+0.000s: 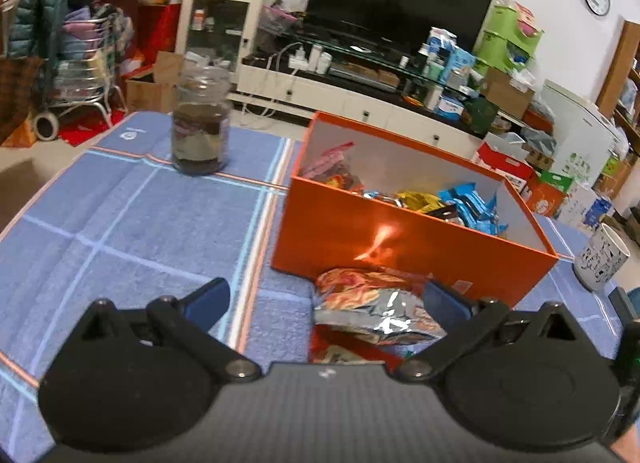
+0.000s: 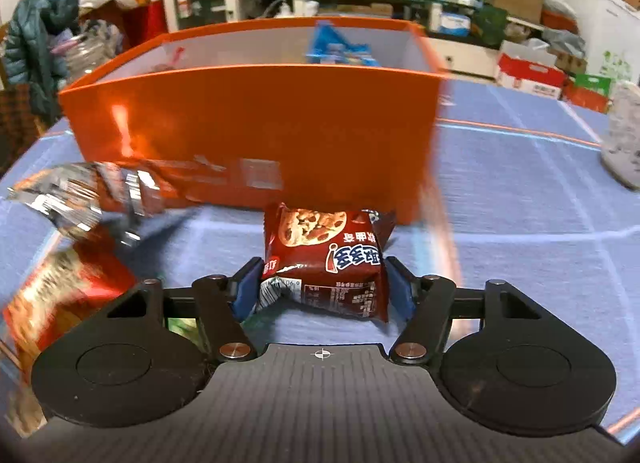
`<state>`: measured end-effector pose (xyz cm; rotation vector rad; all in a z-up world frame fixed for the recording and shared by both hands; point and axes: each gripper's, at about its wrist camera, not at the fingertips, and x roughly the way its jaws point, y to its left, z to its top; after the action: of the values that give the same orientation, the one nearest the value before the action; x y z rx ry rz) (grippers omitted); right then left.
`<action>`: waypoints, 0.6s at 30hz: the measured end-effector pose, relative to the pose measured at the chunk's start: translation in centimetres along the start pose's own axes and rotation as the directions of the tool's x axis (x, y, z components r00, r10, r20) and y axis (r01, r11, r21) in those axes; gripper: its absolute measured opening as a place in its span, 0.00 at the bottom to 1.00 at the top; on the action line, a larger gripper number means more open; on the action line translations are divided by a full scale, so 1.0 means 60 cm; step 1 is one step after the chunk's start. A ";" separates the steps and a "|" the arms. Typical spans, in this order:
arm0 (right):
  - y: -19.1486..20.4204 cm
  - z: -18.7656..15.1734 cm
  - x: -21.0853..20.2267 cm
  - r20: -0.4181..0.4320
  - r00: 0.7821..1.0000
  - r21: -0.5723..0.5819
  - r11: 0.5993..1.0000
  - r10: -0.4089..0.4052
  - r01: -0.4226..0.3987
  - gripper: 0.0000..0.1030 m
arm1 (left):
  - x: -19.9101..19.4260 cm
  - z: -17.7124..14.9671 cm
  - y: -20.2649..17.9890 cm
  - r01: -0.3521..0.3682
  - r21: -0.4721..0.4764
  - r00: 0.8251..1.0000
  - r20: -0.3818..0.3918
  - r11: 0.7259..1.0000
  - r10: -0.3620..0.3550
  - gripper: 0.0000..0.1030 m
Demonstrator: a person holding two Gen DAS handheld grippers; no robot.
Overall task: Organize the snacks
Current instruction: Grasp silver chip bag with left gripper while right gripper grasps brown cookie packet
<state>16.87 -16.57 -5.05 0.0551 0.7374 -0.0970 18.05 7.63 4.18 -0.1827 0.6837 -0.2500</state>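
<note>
An orange box (image 1: 400, 235) stands on the blue checked cloth and holds several snack packets, among them blue ones (image 1: 472, 207). Just in front of it a silver-and-orange packet (image 1: 368, 303) lies atop a red one (image 1: 344, 351). My left gripper (image 1: 326, 295) is open wide over the cloth, its right finger (image 1: 444, 303) at that packet's edge. In the right wrist view a dark red cookie packet (image 2: 324, 255) rests on the cloth before the box (image 2: 256, 123). My right gripper (image 2: 322, 285) has both pads against the packet's sides.
A glass jar (image 1: 200, 135) with dark contents stands at the back left of the cloth. A white patterned cup (image 1: 600, 259) sits at the right. The silver packet (image 2: 92, 199) and the red one (image 2: 68, 295) lie left of my right gripper. Cluttered room behind.
</note>
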 end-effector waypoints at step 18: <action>-0.097 -0.027 -0.033 0.005 1.000 -0.012 1.000 -0.007 0.007 0.57 | 0.116 -0.035 -0.087 -0.022 0.194 0.996 -0.078 0.981 0.037 0.94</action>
<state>13.73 -22.08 -5.01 0.0412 0.7334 -0.0994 21.01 0.48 -0.33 0.0232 0.7384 -0.2948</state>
